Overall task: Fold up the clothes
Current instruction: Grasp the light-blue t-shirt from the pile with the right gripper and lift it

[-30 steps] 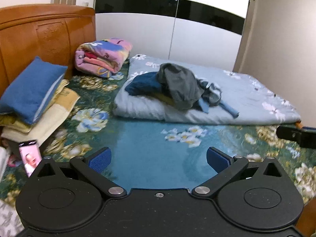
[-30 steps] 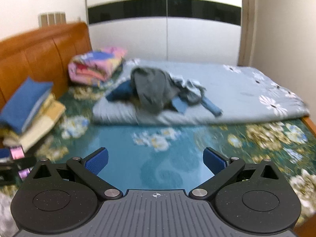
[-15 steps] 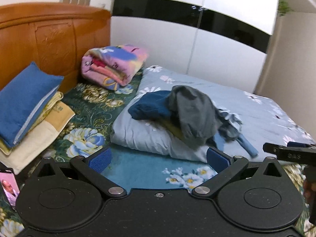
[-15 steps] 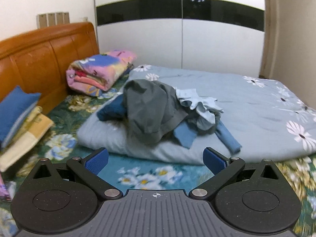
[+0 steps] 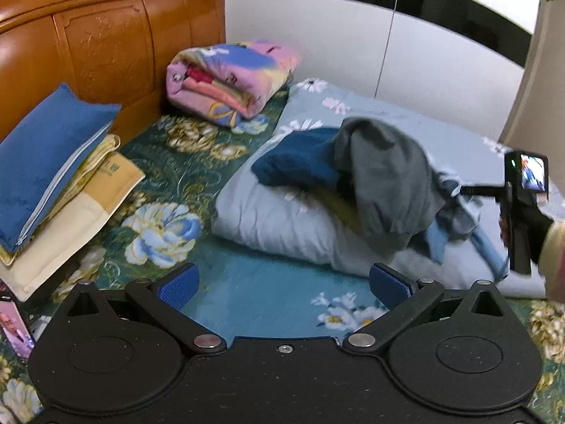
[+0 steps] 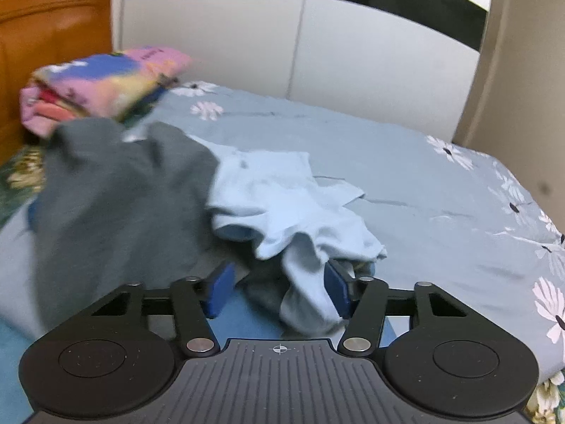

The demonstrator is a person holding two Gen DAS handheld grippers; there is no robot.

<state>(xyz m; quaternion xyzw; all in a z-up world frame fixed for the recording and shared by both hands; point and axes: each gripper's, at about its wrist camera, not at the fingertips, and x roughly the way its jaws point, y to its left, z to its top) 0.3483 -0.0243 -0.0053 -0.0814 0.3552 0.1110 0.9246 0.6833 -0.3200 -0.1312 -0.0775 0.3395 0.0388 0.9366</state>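
Observation:
A pile of clothes lies on the pale blue quilt point(image 5: 268, 219): a grey garment point(image 5: 385, 183) on top, a dark blue one point(image 5: 300, 162) to its left, a light blue one point(image 5: 455, 219) to its right. My left gripper point(image 5: 282, 284) is open and bare, hanging short of the pile over the teal sheet. My right gripper point(image 6: 279, 293) has reached the pile and its jaws are closing. A fold of the light blue garment point(image 6: 282, 205) hangs between its pads, close against the right one, with a gap at the left. The grey garment point(image 6: 116, 194) lies just left of it. From the left wrist view the right gripper point(image 5: 522, 212) shows at the pile's right side.
A folded floral blanket point(image 5: 229, 77) sits by the wooden headboard point(image 5: 106, 35). A blue pillow point(image 5: 49, 162) on cream pillows lies at the left, a phone point(image 5: 16, 325) below it. White wardrobe doors point(image 5: 423, 53) stand behind the bed. The quilt point(image 6: 441, 194) spreads flat to the right.
Both grippers moved in toward the clothes pile, the right one much further and lower. The right jaws went from wide open to half closed around the light blue cloth.

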